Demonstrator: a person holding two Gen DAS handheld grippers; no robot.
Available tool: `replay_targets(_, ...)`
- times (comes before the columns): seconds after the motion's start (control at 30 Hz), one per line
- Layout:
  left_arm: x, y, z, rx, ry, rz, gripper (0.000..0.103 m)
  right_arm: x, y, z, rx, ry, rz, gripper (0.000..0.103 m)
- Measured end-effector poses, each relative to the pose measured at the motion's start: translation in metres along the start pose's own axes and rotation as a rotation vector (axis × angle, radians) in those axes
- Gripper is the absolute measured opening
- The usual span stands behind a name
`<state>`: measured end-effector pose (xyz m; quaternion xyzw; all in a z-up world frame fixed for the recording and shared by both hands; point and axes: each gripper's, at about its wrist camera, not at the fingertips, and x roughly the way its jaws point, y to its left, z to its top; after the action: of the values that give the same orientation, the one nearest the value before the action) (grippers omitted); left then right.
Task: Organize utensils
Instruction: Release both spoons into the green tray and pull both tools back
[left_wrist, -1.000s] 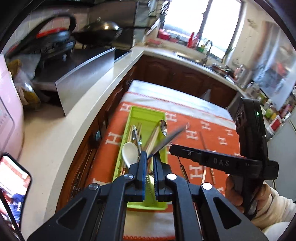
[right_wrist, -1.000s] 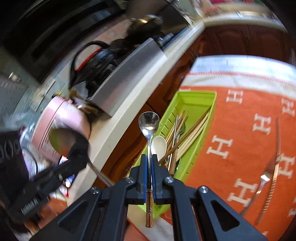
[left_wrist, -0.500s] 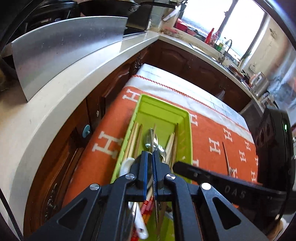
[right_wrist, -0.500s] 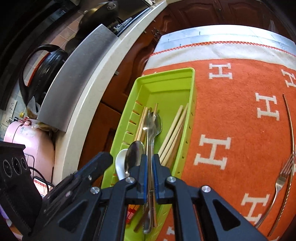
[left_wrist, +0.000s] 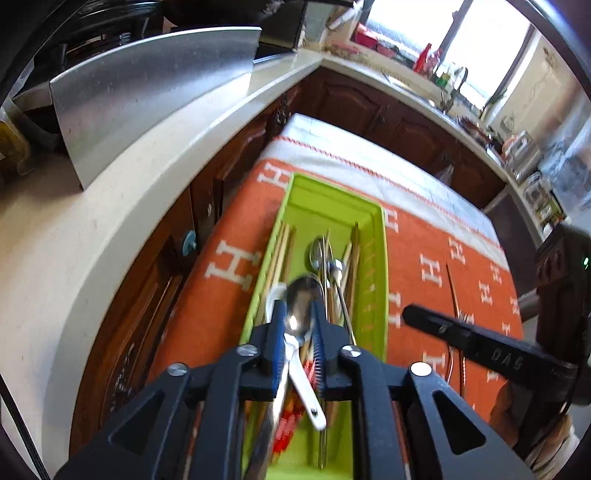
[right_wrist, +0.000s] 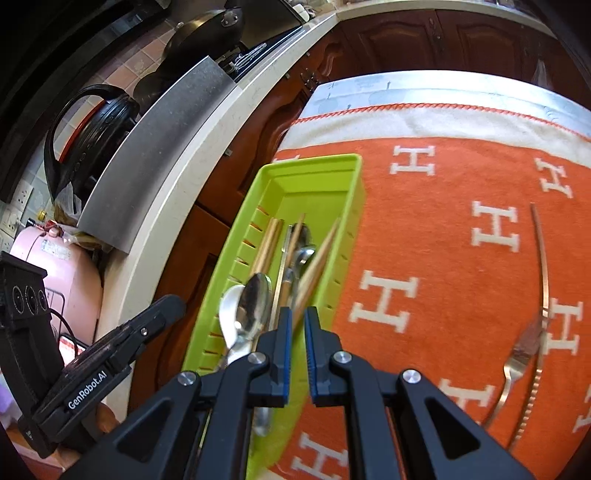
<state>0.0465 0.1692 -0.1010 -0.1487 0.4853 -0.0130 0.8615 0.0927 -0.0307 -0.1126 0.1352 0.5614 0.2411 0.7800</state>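
A lime green tray (left_wrist: 380, 258) (right_wrist: 314, 173) lies on the orange cloth and holds chopsticks, steel spoons and a white spoon. My left gripper (left_wrist: 298, 317) hangs just above the tray's near end with its jaws parted; a steel spoon (left_wrist: 301, 306) lies loose between them over the white spoon (left_wrist: 306, 391). My right gripper (right_wrist: 297, 325) is also over the tray, jaws slightly apart and empty, with chopsticks (right_wrist: 317, 262) and the spoon (right_wrist: 255, 299) below. A fork (right_wrist: 517, 365) and a knife (right_wrist: 541, 295) lie on the cloth to the right.
The orange cloth with white H letters (right_wrist: 443, 258) covers the table. A white counter (left_wrist: 110, 221) with a steel splash guard (left_wrist: 147, 92) runs along the left, above dark wooden cabinets. A pink appliance (right_wrist: 62, 269) stands at far left.
Both grippers came down over the tray and opened. The steel spoons they held now lie in the tray.
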Motion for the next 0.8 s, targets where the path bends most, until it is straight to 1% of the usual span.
replay_targets(0.07,-0.004,-0.003,-0.008,0.021,0.013,-0.006,0.021,-0.007,-0.008,-0.005,0.001,-0.004,-0.006,0.008)
replay_targets(0.17,-0.014,0.000,-0.022,0.025,0.031,-0.004,0.021,-0.015,-0.019,-0.013,0.005,-0.001,-0.018,0.008)
replay_targets(0.3,-0.026,0.013,-0.039,-0.009,0.061,0.000,0.021,-0.024,-0.031,-0.024,-0.004,0.000,-0.037,0.008)
replay_targets(0.37,-0.036,0.019,-0.051,-0.017,0.071,0.018,0.021,-0.028,-0.035,-0.029,-0.010,-0.003,-0.047,0.008)
replay_targets(0.43,-0.044,0.023,-0.063,-0.034,0.068,0.022,0.021,-0.031,-0.039,-0.033,-0.012,-0.003,-0.041,0.008)
replay_targets(0.5,-0.052,0.028,-0.077,-0.065,0.051,0.033,0.026,-0.035,-0.041,-0.037,-0.013,-0.013,-0.044,0.008)
replay_targets(0.6,-0.058,0.036,-0.094,-0.105,0.055,0.022,0.026,-0.034,-0.044,-0.040,-0.006,-0.007,-0.041,0.008)
replay_targets(0.7,-0.064,0.041,-0.106,-0.108,0.068,0.078,0.026,-0.034,-0.044,-0.044,-0.003,0.003,-0.035,0.008)
replay_targets(0.8,-0.072,0.041,-0.116,-0.077,0.083,0.105,0.026,-0.037,-0.042,-0.048,-0.021,-0.001,-0.038,0.008)
